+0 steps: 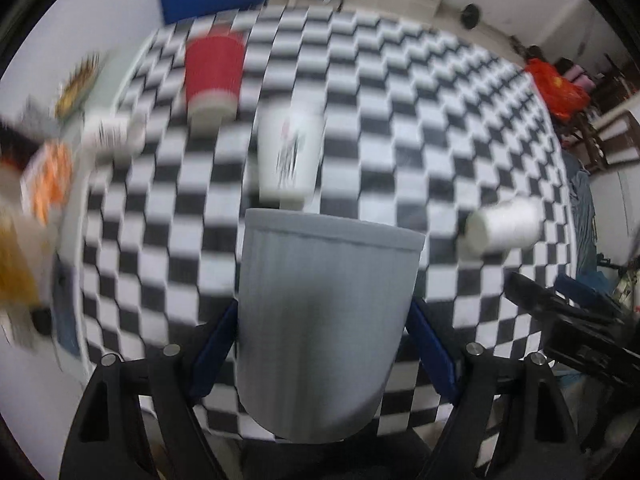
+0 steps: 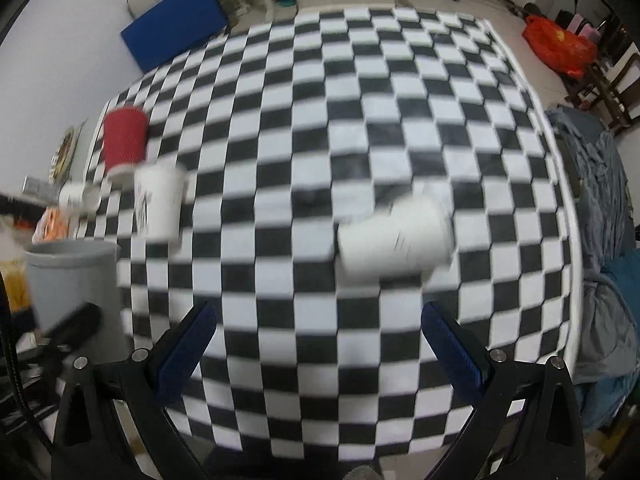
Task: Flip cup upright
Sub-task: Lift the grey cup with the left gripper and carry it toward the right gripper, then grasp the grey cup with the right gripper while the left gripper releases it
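So far, your left gripper [image 1: 324, 344] is clamped on the grey cup [image 1: 326, 320], its blue pads [image 1: 214, 354] pressed to either side of the cup wall. The cup looks upright in your grasp, rim on top, though whether its base touches the checkered tablecloth [image 1: 420, 128] you cannot tell from these views. If it is already standing, what is left for this one is to let go and draw back.

Your right gripper [image 2: 320, 344] hangs above the cloth with its fingers wide apart and nothing between them. Ahead of it a white paper cup [image 2: 394, 236] lies on its side, so that one, by the look of it, still needs flipping.

Further back, a red ribbed cup [image 2: 124, 140] and a white printed cup [image 2: 158, 200] stand mouth up, and a small white cup [image 2: 80, 196] lies near the cloth's left edge.

Beyond the table you have a blue mat [image 2: 176, 24] against the wall, an orange bag [image 2: 558, 44] on the floor, and grey-blue fabric [image 2: 596, 168] heaped at the right. Both views are blurred.
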Demonstrator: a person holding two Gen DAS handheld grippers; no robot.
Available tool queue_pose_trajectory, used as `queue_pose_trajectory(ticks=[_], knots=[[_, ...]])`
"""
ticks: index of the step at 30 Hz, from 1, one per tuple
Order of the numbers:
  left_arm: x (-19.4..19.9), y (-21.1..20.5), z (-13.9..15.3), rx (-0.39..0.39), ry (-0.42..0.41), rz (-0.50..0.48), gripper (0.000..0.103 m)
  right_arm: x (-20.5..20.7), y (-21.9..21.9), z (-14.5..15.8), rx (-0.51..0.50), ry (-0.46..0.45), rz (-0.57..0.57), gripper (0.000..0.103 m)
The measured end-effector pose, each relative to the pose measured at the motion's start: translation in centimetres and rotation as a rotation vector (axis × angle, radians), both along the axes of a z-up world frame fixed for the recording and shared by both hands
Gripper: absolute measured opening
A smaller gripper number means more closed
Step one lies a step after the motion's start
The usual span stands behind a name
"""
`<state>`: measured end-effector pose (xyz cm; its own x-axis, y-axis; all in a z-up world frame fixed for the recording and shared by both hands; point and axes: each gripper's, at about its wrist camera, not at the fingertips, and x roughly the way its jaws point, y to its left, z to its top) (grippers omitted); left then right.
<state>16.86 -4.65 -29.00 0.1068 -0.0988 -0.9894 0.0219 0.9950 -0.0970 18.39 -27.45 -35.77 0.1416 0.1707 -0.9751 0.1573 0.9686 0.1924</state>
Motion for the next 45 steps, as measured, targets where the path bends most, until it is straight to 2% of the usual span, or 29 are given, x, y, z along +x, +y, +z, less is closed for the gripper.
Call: queue_pose_trajectory(ticks=[4, 9, 13, 16, 20, 22, 25, 29, 34, 37, 41, 43, 45], knots=[[-0.8, -0.6, -4.1, -0.016, 0.074, 0.054, 0.083, -2.3, -0.5, -2.5, -0.008, 0.044, -0.023, 0.103], [-0.1, -2.5, -8.0, -0.004, 0.118, 0.05, 0.083, -3.2, -1.6, -5.3, -0.049, 0.095, -0.042, 0.103], [0.3, -4.4, -8.4, 0.046, 0.075, 0.008, 0.083, -3.7, -2.4, -6.8, -0.072, 0.121, -0.057, 0.103], [0.5, -5.0, -8.6, 0.057, 0.076, 0.016, 0.083, -4.1, -2.6, -7.3, -0.075, 0.128, -0.07, 0.103], [1.1, -5.2, -9.6, 0.023, 0.117, 0.058, 0.084, -4.6, -2.5, -7.9, -0.064, 0.14, -0.076, 0.103], [1.4, -5.4, -10.4, 0.008, 0.149, 0.057, 0.085, -4.2, -2.3, -8.1, -0.056, 0.142, -0.078, 0.103], [1.5, -5.5, -10.7, 0.002, 0.15, 0.044, 0.087, -4.5, -2.4, -7.9, -0.042, 0.134, -0.076, 0.103], [1.3, -4.4, -10.3, -0.027, 0.123, 0.042, 0.09, -4.9, -1.7, -7.5, -0.019, 0.115, -0.082, 0.103], [1.2, -2.0, -6.7, -0.066, 0.032, 0.035, 0.092, -4.9, -1.5, -6.4, 0.012, 0.098, -0.079, 0.103], [0.6, -0.3, -4.4, -0.036, -0.084, 0.015, 0.092, -4.9, -0.1, -4.9, 0.033, 0.091, -0.064, 0.103], [-0.3, 2.3, -2.8, 0.071, -0.208, 0.01, 0.093, -4.6, 2.4, -4.2, 0.064, 0.092, -0.028, 0.103], [-0.8, 3.7, -3.0, 0.116, -0.226, 0.013, 0.093, -4.2, 4.0, -4.1, 0.101, 0.101, -0.011, 0.103], [-1.2, 4.9, -3.8, 0.132, -0.204, 0.024, 0.093, -3.7, 5.3, -4.4, 0.146, 0.119, -0.001, 0.103]])
